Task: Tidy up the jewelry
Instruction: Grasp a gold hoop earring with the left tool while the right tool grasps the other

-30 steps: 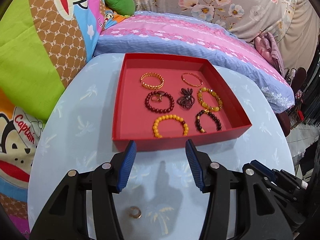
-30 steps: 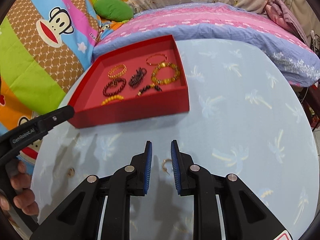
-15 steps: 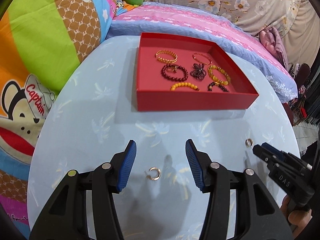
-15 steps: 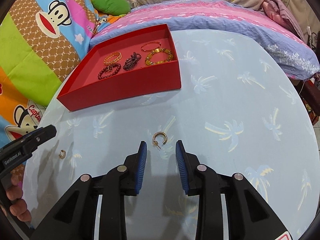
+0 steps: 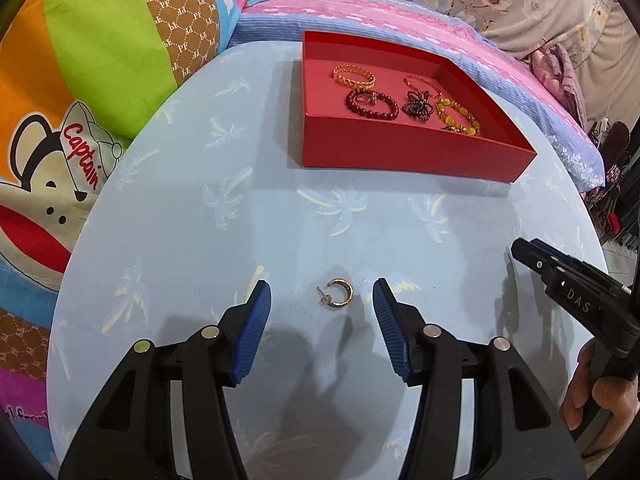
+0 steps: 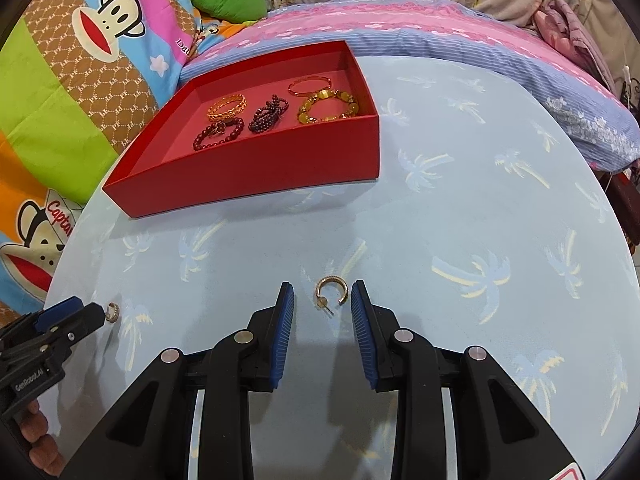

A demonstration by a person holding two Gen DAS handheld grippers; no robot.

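Two hand-held grippers hover low over a round table covered in pale blue cloth with a palm-tree print (image 5: pixel 192 208). The left gripper (image 5: pixel 322 302) is spread wide, holding nothing; a small gold hoop earring with a post (image 5: pixel 337 300) lies flat on the cloth between its blue ribbed fingers (image 5: pixel 256 320), touching neither. The right gripper (image 6: pixel 322 301) is also released, narrower, with a second gold hoop earring (image 6: pixel 331 293) lying between its fingertips, closer to the right pad. Farther back sits a shallow red cardboard tray (image 6: pixel 248 172) holding beaded and gold bracelets. In the right wrist view, the left gripper's tip shows at the near left edge.
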